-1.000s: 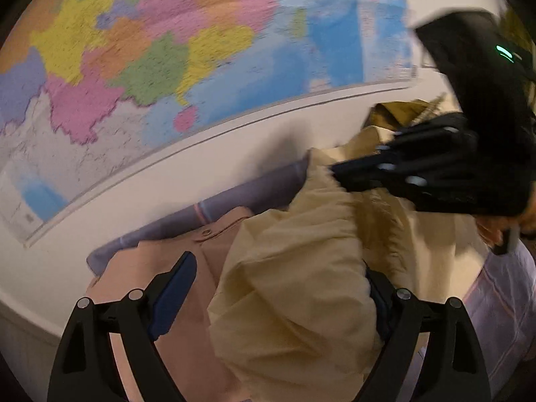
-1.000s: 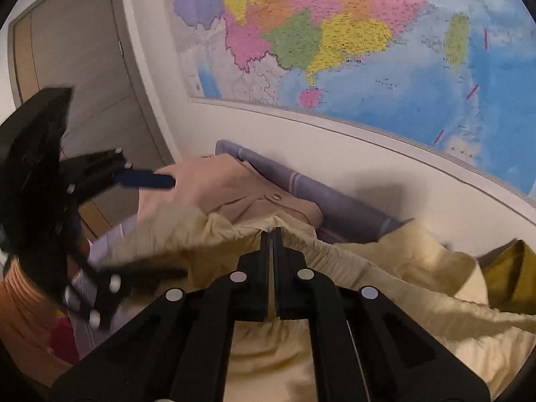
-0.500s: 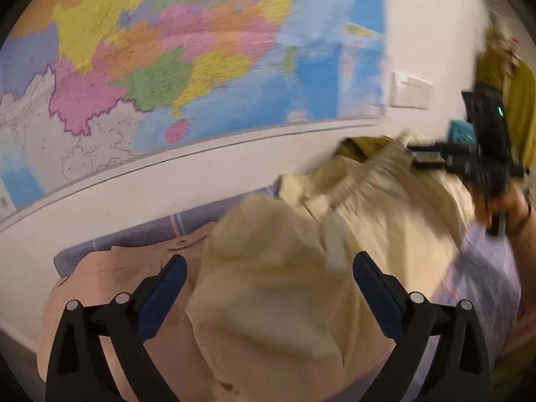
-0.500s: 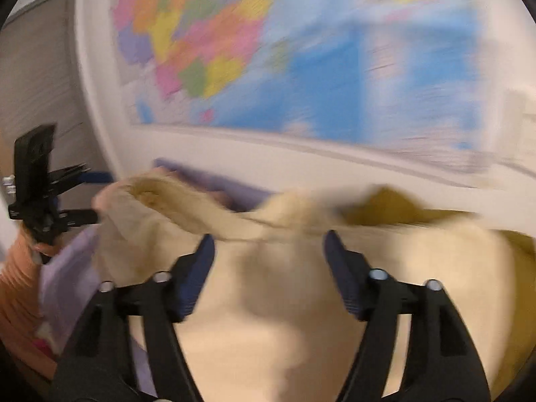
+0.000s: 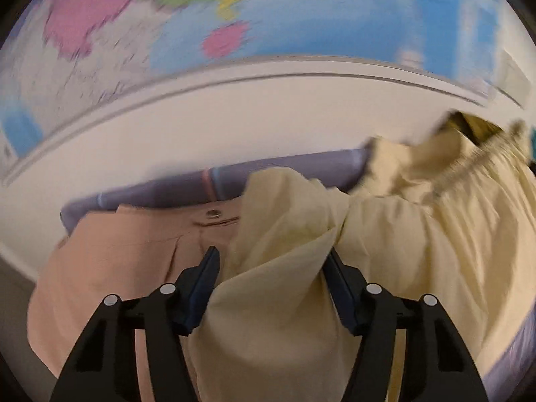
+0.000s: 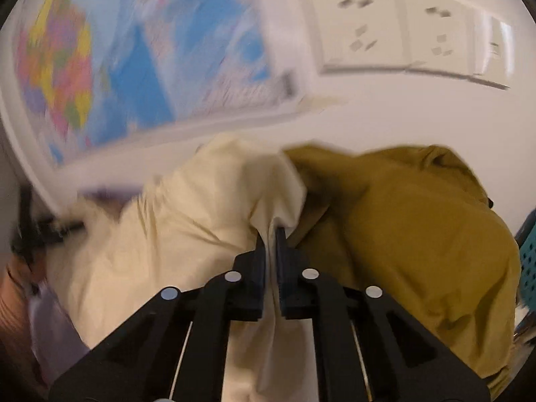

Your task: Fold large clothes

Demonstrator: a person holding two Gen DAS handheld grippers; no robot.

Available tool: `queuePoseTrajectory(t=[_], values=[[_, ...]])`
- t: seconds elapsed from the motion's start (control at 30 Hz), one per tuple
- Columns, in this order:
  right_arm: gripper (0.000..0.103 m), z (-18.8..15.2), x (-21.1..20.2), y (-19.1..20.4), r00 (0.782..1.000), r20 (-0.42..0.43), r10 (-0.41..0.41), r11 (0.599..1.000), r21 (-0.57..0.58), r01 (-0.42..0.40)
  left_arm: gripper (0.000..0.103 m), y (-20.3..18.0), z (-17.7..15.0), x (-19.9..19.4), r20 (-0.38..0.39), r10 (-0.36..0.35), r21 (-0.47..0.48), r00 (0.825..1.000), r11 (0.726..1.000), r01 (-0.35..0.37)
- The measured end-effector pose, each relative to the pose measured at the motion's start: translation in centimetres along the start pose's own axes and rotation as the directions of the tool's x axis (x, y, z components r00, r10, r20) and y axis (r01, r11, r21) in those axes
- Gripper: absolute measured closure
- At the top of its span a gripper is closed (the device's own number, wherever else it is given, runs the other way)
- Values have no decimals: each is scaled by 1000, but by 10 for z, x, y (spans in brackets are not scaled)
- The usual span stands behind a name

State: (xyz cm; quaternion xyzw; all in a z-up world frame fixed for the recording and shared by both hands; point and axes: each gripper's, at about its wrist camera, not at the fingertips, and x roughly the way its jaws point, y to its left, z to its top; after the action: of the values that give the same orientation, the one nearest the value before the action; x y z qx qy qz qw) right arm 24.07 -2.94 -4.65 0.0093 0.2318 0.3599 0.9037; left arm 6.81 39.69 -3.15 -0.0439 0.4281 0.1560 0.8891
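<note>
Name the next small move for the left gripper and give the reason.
Probably close the left gripper on the cream garment: its jaws have just been narrowing around a bunched fold, with no firm pinch visible yet, while the right gripper already pinches the other end.

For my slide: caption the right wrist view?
Right claw shut on cream garment, mustard garment beside it.

I'm looking at a room in a home, I'd say: a coloured wall map [image 5: 254,23] on a white wall, wall sockets [image 6: 398,33], clothes heaped on a purple bedsheet [image 5: 284,171].
</note>
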Motion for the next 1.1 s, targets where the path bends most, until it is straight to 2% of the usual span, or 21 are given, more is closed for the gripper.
queuePoseTrajectory(t=[0.03, 0.1, 0.17, 0.2, 0.23, 0.27, 0.33, 0.4, 0.53, 0.6, 0.67, 0.7, 0.73, 0.77, 0.8, 0.9, 0.93, 1.0, 1.03, 1.07, 1.1], values=[[97, 1, 5, -8, 1000, -5, 12, 999, 38, -12, 21, 2, -1, 3, -12, 34, -17, 999, 999, -34], [92, -5, 21, -11, 997, -71, 19, 998, 60, -15, 18, 2, -7, -3, 7, 57, 2, 998, 998, -57], [69, -11, 22, -13, 995, -97, -18, 998, 63, 25, 17, 5, -13, -19, 44, 16, 3, 999, 1000, -16], [64, -13, 11, -16, 997, -73, -10, 996, 92, 17, 17, 9, -19, -31, 71, -5, -4, 997, 1000, 5], [45, -15, 1, -17, 999, -44, 11, 994, 111, -6, 14, 16, -29, -48, 111, -20, -16, 994, 1000, 22], [34, -20, -21, -20, 998, 22, 60, 989, 134, -62, 9, 22, -38, -62, 148, -35, -21, 988, 999, 39], [28, -31, -51, -19, 990, 79, 113, 984, 128, -122, 7, 34, -57, -84, 213, -52, -24, 976, 998, 58], [21, -50, -73, -22, 984, 91, 156, 976, 137, -168, 7, 47, -83, -99, 232, -80, -35, 969, 995, 91], [18, -110, -86, -29, 972, 16, 236, 944, 235, -233, 7, 42, -112, -98, 188, -96, -21, 977, 995, 102], [18, -132, -82, -29, 964, -16, 265, 926, 283, -250, 7, 36, -121, -88, 152, -133, -6, 979, 991, 135], [18, -151, -69, -29, 952, -52, 301, 905, 329, -268, 7, 27, -126, -80, 139, -178, 20, 974, 984, 177], [18, -153, -59, -22, 947, -63, 315, 896, 350, -275, 7, 21, -128, -79, 144, -183, 38, 973, 983, 179], [18, -157, -48, -18, 933, -86, 351, 881, 368, -297, 7, 18, -130, -77, 147, -184, 44, 972, 983, 179], [18, -158, -42, -14, 928, -91, 362, 880, 363, -307, 9, 16, -130, -75, 146, -198, 45, 969, 980, 194], [18, -161, -42, -11, 932, -91, 350, 885, 358, -298, 11, 16, -130, -74, 149, -216, 35, 965, 976, 213], [18, -149, -20, -6, 939, -59, 338, 882, 368, -294, 27, 13, -127, -73, 172, -234, 26, 957, 972, 233], [19, -144, -13, -5, 944, -42, 328, 884, 366, -291, 38, 10, -127, -72, 171, -233, 27, 957, 972, 232], [49, -137, -2, -4, 935, -27, 353, 867, 385, -316, 51, 5, -125, -70, 157, -221, 5, 963, 975, 223], [75, -136, 3, -4, 920, -24, 392, 840, 417, -347, 59, 4, -123, -71, 146, -205, -15, 968, 978, 209], [84, -135, 0, -1, 909, -11, 417, 828, 416, -375, 69, 4, -121, -73, 138, -194, -30, 971, 979, 200], [87, -134, -7, 2, 907, -5, 421, 833, 399, -385, 72, 4, -120, -78, 143, -202, -40, 969, 977, 209]])
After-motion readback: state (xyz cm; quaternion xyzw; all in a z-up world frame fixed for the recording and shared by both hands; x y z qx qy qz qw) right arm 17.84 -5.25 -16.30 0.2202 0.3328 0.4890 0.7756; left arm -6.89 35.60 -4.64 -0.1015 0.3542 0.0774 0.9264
